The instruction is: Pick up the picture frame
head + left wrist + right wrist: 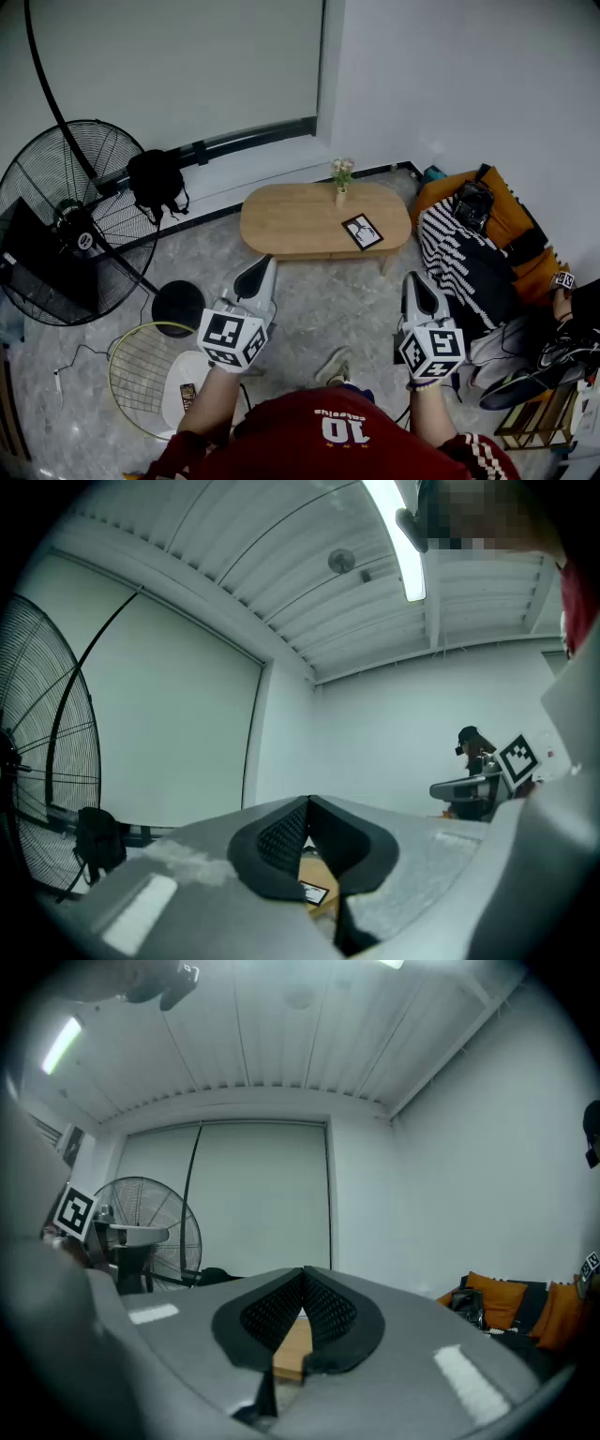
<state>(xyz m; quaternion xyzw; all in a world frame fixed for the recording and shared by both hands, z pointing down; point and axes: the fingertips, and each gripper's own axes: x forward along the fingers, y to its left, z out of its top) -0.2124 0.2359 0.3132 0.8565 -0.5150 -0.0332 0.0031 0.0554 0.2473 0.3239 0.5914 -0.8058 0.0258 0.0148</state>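
well, a small vase (340, 198) near the picture frame (362, 232) holds flowers (342, 169).

Bare grey floor (319, 300) lies open between the person and the low wooden table (281, 220); the table's left half is bare; a vase of flowers (341, 183) stands at its back edge, near the flat-lying picture frame (362, 232); a striped throw (464, 258) on a sofa (502, 211) crowds the table's right end; a large fan (70, 220) and a wire grille (131, 370) block the left.
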